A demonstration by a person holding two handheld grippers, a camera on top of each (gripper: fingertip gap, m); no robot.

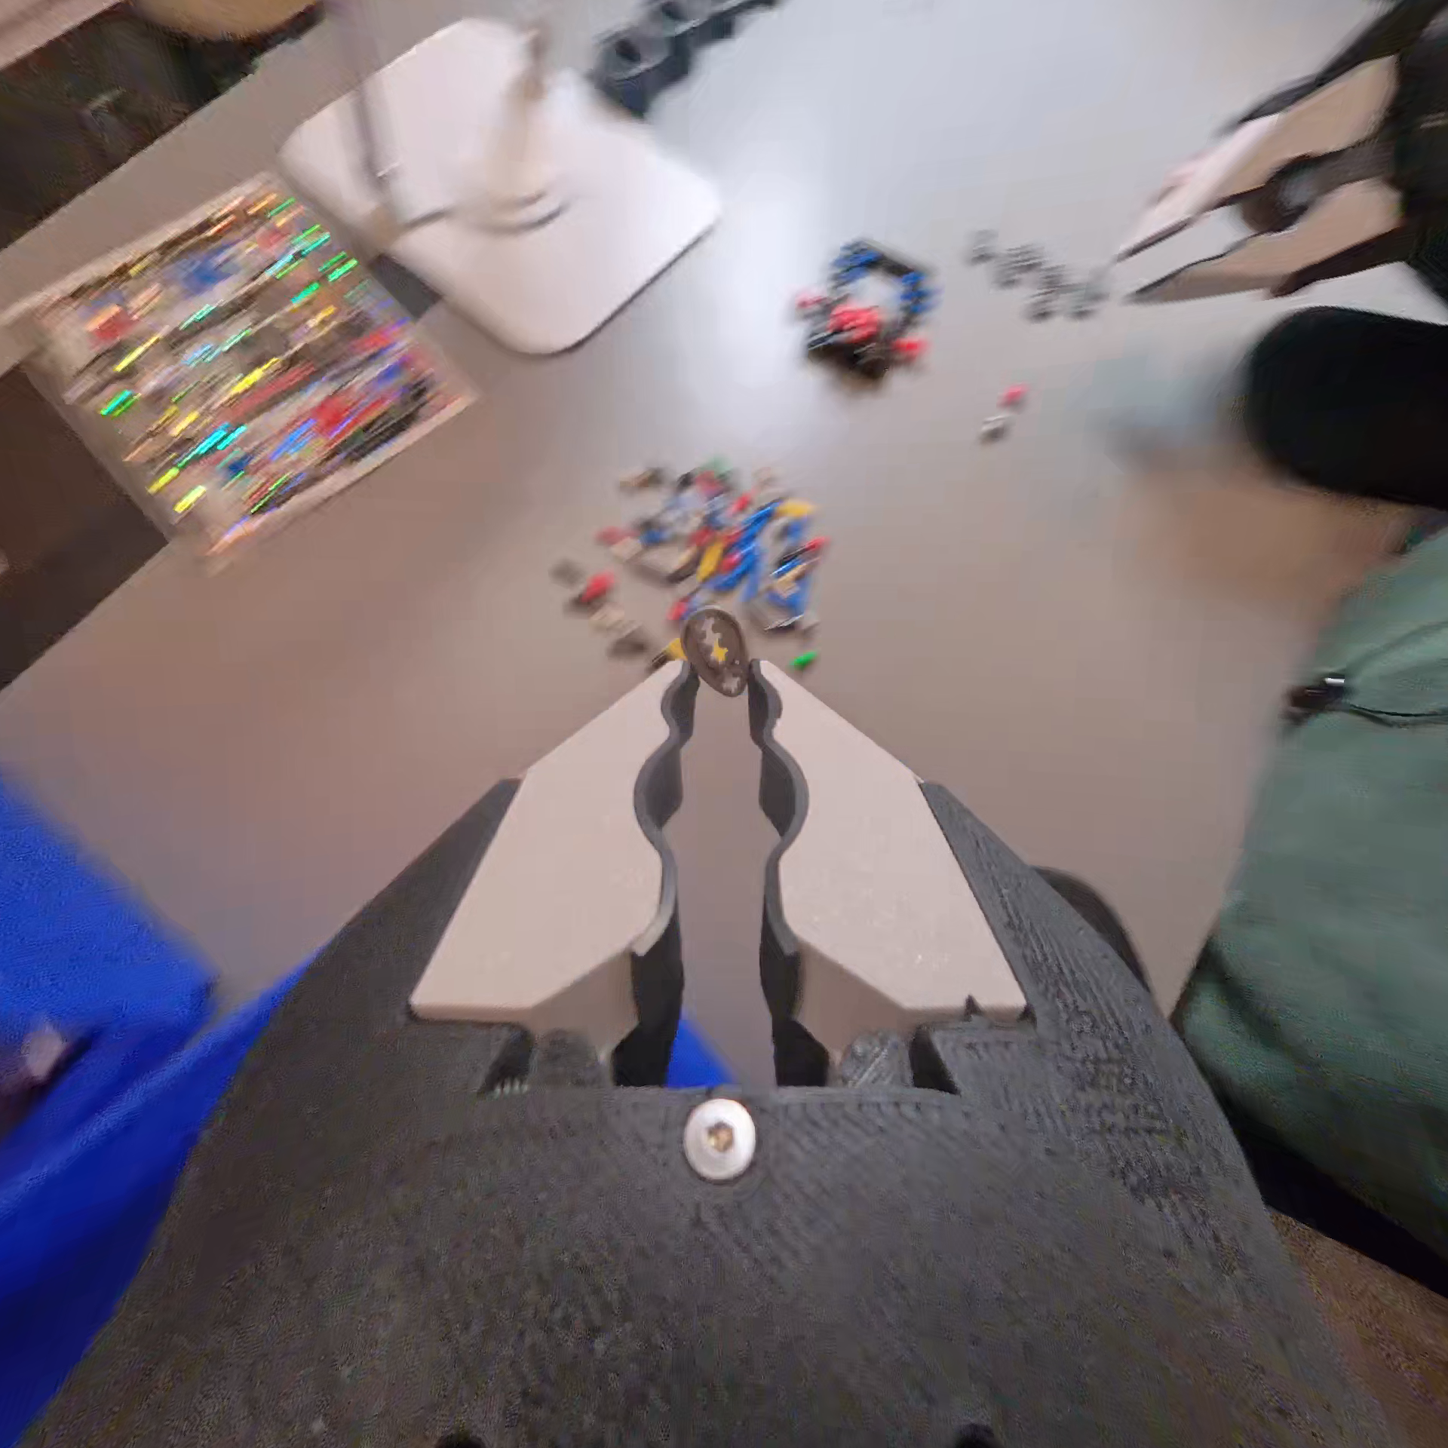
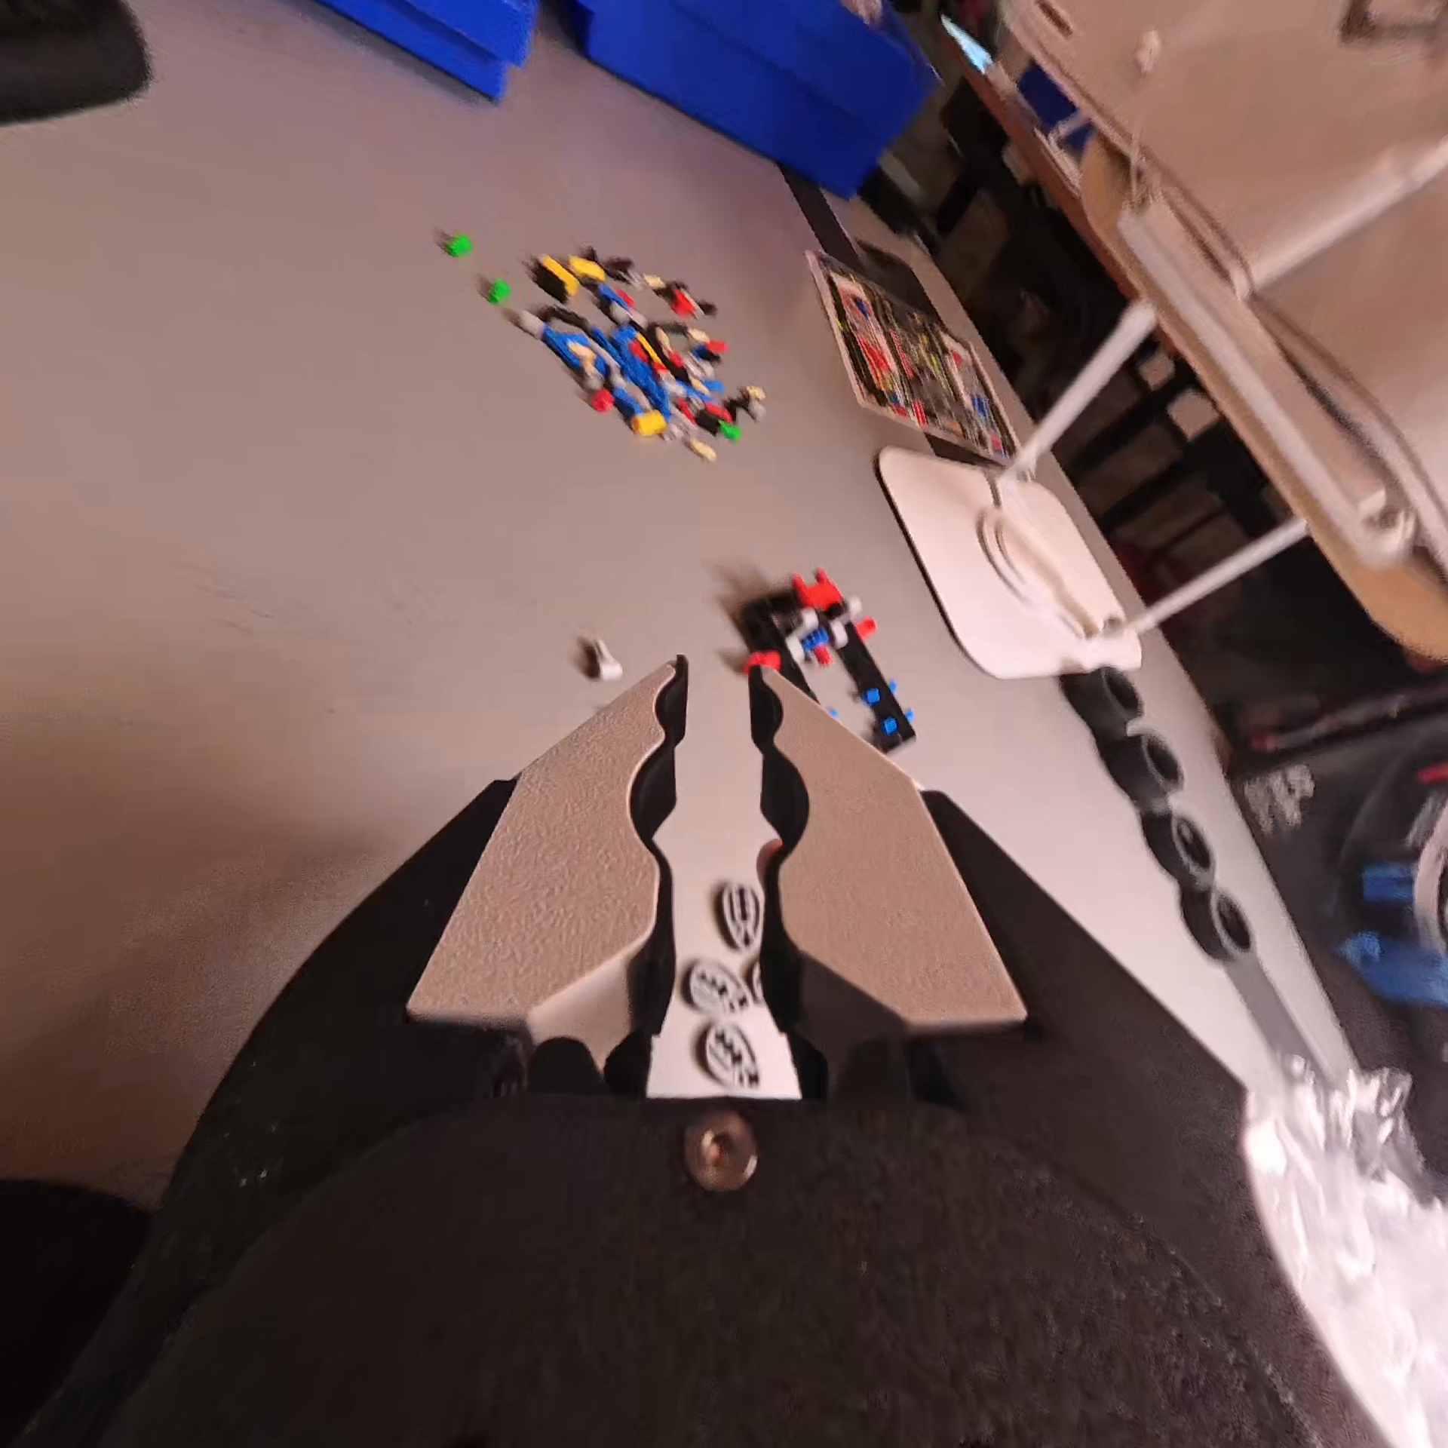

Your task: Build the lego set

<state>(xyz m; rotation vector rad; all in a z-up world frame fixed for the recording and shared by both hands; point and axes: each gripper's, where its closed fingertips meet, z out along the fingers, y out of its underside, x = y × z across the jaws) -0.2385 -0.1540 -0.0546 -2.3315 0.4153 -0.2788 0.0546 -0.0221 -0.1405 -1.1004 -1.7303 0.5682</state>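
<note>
My left gripper (image 1: 719,666) is shut on a small dark round wheel hub (image 1: 714,653) with a pale cross-shaped centre, held above the table. Beyond it lies a pile of loose coloured bricks (image 1: 705,541). The partly built black, blue and red chassis (image 1: 862,309) lies farther right. My right gripper (image 2: 717,666) is slightly open and empty, its tips just left of the chassis (image 2: 823,650). Grey wheel hubs (image 2: 717,987) lie on the table under its fingers. The brick pile (image 2: 635,352) lies farther off. The right gripper also shows far off in the left wrist view (image 1: 1120,274).
An instruction booklet (image 1: 235,360) lies at the table's left edge, next to a white stand base (image 1: 501,204). Black tyres (image 2: 1175,830) line the table's edge. Blue bins (image 2: 752,70) stand at the far side. A small grey piece (image 2: 602,658) lies by the right fingertips. A person's green sleeve (image 1: 1332,862) is close. The left gripper's tips are roughly 35 centimeters from the right gripper's. The small grey piece (image 2: 602,658) is about 8 centimeters from my right fingertips. My left wrist view (image 1: 993,428) looks at it from another angle.
</note>
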